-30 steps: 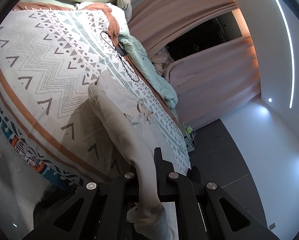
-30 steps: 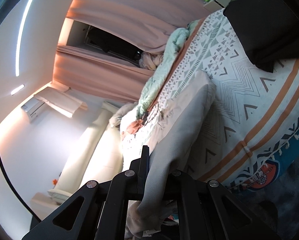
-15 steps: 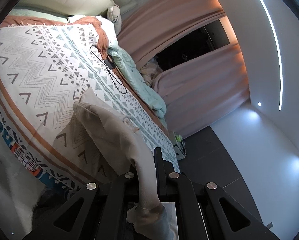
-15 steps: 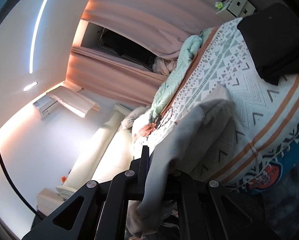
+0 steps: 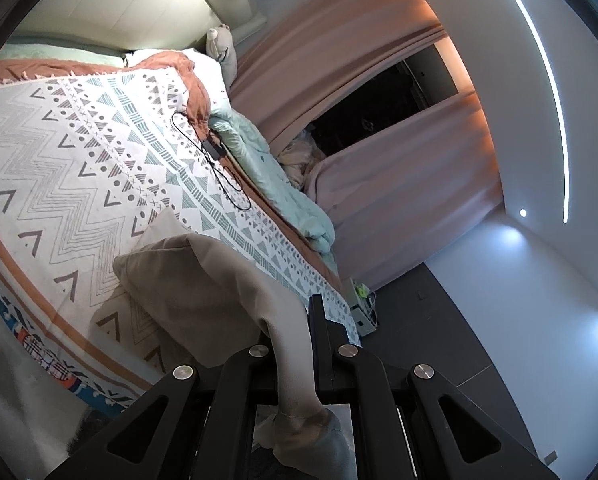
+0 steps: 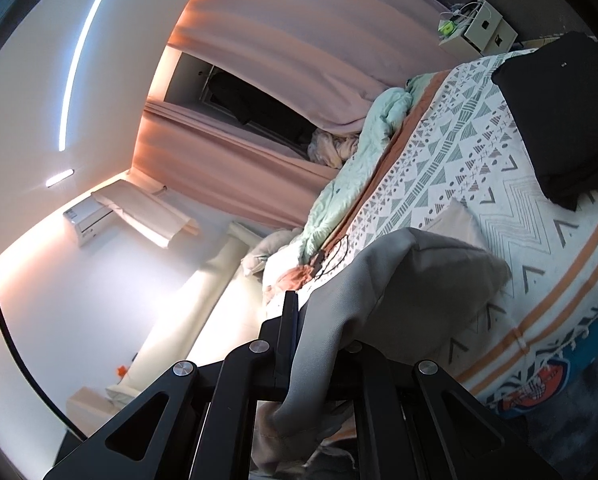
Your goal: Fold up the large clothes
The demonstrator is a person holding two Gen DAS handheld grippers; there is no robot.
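The left gripper (image 5: 299, 344) is pinching a beige garment (image 5: 203, 280), its fingers (image 5: 317, 328) pressed onto a narrow band of the cloth that runs back between them and ends in a bunched cuff near the camera. From that grip the fabric fans out forward and to the left, draping onto the near part of a patterned bedspread (image 5: 79, 152), with a folded edge lying flat on the spread just beyond it.

The right gripper (image 6: 311, 332) is likewise clamped on the beige garment (image 6: 411, 276); the cloth rises between its fingers (image 6: 289, 320), then spreads to the right and sags down onto the patterned bedspread (image 6: 499, 200), a paler flap showing behind the fold. More of the fabric hangs crumpled close under the camera.

A black cable with a small adapter (image 5: 215, 148) lies on the far part of the spread. A mint-green quilt (image 5: 267, 168) is heaped along the far edge of the bed, before pink curtains (image 5: 399, 184). In the right view a black garment (image 6: 559, 120) lies on the far right of the bed, well apart from the beige one, and a small white box (image 6: 483, 28) stands past the bed's end
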